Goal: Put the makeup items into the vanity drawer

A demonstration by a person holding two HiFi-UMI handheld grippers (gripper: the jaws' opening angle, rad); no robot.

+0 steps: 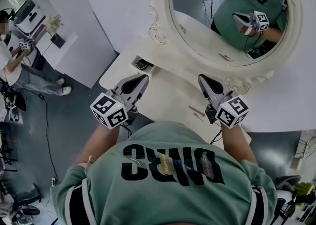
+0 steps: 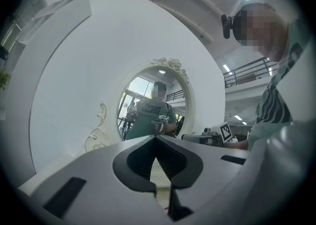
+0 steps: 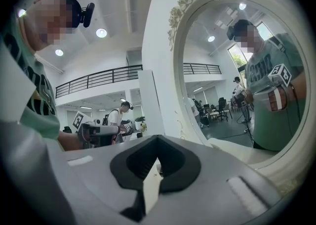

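I stand at a white vanity table (image 1: 168, 88) with an oval mirror (image 1: 197, 31). My left gripper (image 1: 142, 77) hovers over the table's left part, jaws shut with nothing in them. My right gripper (image 1: 202, 77) hovers over the right part near the mirror's base, also shut with nothing held. A small dark compact (image 1: 143, 64) lies at the back left by the mirror frame. Two thin pink pencils (image 1: 197, 113) lie beside the right gripper. In the left gripper view the closed jaws (image 2: 157, 138) point at the mirror (image 2: 148, 105). No drawer shows; my body hides the table's front.
The ornate mirror frame (image 3: 180, 46) rises close on the right of the right gripper's jaws (image 3: 157, 138). A white curved wall (image 1: 123, 1) stands behind the vanity. Another person (image 1: 15, 66) stands on the grey floor at far left, with cables nearby.
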